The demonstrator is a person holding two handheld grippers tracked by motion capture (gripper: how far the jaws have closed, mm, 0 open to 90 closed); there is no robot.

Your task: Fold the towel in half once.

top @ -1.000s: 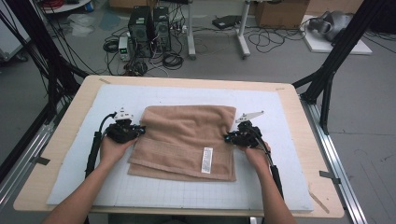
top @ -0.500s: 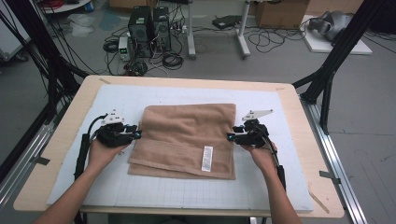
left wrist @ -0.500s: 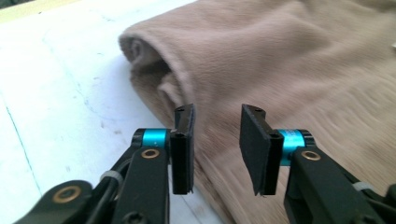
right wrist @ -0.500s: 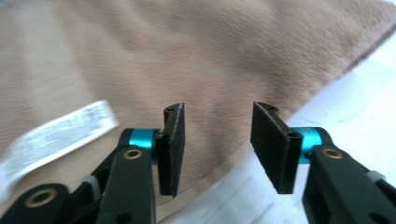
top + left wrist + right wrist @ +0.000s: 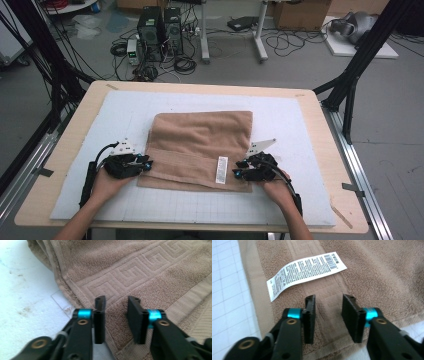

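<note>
The left gripper [image 5: 148, 163] sits at the near left edge of the towel [image 5: 200, 145], the right gripper [image 5: 237, 173] at its near right edge, each held in a hand that comes in from the bottom of the high view. Both stand released: in the left gripper view the left gripper [image 5: 115, 315] has its jaws parted over the towel [image 5: 150, 272], with cloth seen through the gap and no pad pressing on it. In the right gripper view the right gripper [image 5: 328, 315] stands the same way above the towel's [image 5: 374, 270] hem. Both pairs of jaws have just been closing a little, with nothing pinched between them.

The towel is tan terry, folded and lying flat on the white mat [image 5: 300, 125] that covers the table [image 5: 60, 145], about midway between the sides. A woven key-pattern band runs across it in the left gripper view. A white label [image 5: 304, 271] lies flat on the towel just beyond the right gripper's jaws; it bears lines of small black print, care symbols and a barcode at one end, all too fine to read. In the high view the label [image 5: 221, 169] lies near the towel's front edge, just left of the right gripper.

Beyond the table, on the floor, stand two computer towers [image 5: 160, 27] among loose cables.
</note>
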